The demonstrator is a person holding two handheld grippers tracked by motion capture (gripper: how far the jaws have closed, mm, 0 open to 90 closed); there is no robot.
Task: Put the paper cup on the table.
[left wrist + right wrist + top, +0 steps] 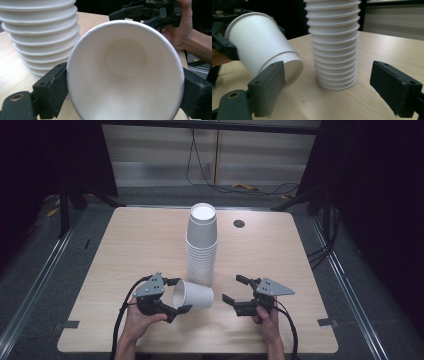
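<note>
My left gripper [176,295] clasps a single paper cup [192,295] by its rim, tipped on its side near the tabletop's [130,240] front edge, just before the upside-down stack of cups [201,245]. My right gripper [235,290] waits unclenched and empty — I judge the cup freshly separated; next, hand it over or set it down. No writing is legible.

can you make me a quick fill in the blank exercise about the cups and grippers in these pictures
1. The left gripper holds a single paper cup lying on its ____.
2. The right gripper has its jaws ____ and holds nothing.
3. The stack of cups stands on the table with the cups' mouths facing ____.
4. The single cup's open mouth faces the ____ gripper.

Missing words: side; open; down; left
</note>
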